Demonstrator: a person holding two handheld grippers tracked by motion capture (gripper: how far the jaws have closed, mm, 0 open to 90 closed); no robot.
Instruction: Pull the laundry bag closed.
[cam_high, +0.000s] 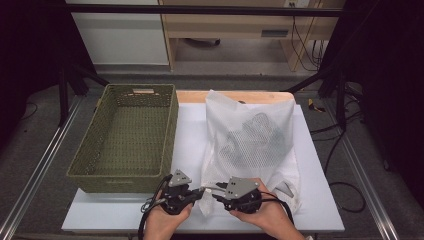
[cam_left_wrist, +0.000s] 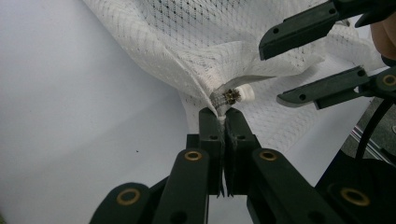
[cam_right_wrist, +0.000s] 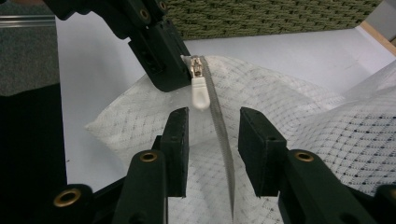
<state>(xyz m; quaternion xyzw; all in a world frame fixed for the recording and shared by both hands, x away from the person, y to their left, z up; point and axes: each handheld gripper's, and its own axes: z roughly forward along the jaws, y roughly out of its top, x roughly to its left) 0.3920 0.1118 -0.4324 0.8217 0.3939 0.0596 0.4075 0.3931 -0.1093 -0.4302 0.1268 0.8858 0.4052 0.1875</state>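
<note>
Firmly clamped left hand-held gripper (cam_left_wrist: 223, 122), mesh bag (cam_left_wrist: 205, 42) corner

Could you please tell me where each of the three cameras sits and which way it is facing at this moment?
High view: above the person's side, facing forward and down on the table, green basket and mesh bag; both hands show, with the left gripper and right gripper.
Left gripper view: rides the left gripper, looking along jaws shut on the bag's corner beside the zipper pull.
Right gripper view: rides the right gripper, jaws astride the zipper.
Shared: both gripper views show the zipper pull and the other gripper.
</note>
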